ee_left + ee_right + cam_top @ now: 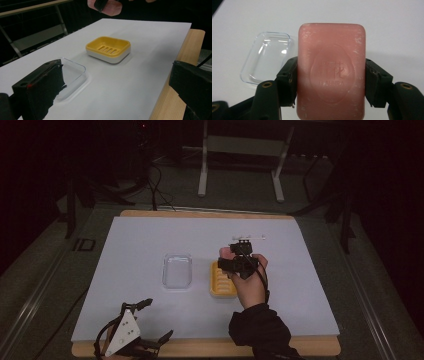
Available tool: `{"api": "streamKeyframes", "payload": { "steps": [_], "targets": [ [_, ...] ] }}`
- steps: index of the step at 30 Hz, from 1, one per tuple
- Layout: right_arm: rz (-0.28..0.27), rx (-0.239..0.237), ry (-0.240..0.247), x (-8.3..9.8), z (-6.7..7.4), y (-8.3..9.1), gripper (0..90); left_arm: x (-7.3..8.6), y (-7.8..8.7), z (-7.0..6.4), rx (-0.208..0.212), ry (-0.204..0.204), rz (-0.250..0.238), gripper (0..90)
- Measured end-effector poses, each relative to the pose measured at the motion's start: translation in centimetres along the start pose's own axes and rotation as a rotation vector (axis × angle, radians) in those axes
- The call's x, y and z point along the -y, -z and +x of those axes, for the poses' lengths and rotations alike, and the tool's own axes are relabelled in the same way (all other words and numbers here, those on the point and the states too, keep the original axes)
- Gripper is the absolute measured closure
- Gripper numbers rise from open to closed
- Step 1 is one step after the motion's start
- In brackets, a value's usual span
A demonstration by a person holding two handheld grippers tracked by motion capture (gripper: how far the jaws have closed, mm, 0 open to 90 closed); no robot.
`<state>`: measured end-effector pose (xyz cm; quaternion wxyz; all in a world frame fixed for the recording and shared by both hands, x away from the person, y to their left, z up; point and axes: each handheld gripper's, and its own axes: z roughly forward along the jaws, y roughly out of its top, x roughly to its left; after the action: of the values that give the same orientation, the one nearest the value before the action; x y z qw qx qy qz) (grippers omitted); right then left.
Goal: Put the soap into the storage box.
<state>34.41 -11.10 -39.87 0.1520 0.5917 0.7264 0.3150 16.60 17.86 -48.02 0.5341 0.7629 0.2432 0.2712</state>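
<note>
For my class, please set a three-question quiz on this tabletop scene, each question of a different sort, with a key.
1. True or false: the right gripper is clamped on a pink soap.
2. Which sits nearer the left gripper? A the clear lid, B the yellow dish.
3. Fill in: the dish holds ____.

Key: 1 true. 2 A. 3 nothing; its slotted floor is bare.
</note>
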Motion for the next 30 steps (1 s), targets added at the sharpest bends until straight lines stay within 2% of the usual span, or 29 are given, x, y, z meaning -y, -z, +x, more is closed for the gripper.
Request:
{"api": "streamKeyframes", "payload": {
  "steps": [4, 5, 11, 15, 16, 22, 30],
  "targets": [
    [0.003, 0.006, -0.011, 0.6, 0.3, -0.9, 37.7, 0.0, 0.0, 0.0, 0.001, -0.001, -0.002, 0.4],
    [0.016, 0.018, -0.037, 1.2, 0.1, -2.0, 37.7, 0.0, 0.0, 0.0, 0.001, -0.001, -0.003, 0.4],
    [0.046, 0.034, -0.078, 2.4, -0.3, -4.1, 37.6, 0.0, 0.0, 0.0, 0.005, -0.001, -0.002, 0.4],
    [0.058, 0.038, -0.08, 2.8, -0.2, -4.7, 37.7, 0.0, 0.0, -0.1, 0.005, -0.002, -0.001, 0.4],
    [0.075, 0.04, -0.082, 3.2, -0.2, -5.5, 37.6, 0.0, 0.0, -0.1, 0.004, -0.002, -0.001, 0.4],
    [0.103, 0.05, -0.104, 3.8, -0.4, -7.2, 37.6, 0.0, 0.0, -0.1, 0.007, -0.001, -0.002, 0.4],
    [0.131, 0.062, -0.097, 4.4, -0.4, -8.6, 37.5, -0.1, 0.1, -0.1, 0.009, -0.001, -0.004, 0.4]
  ]
}}
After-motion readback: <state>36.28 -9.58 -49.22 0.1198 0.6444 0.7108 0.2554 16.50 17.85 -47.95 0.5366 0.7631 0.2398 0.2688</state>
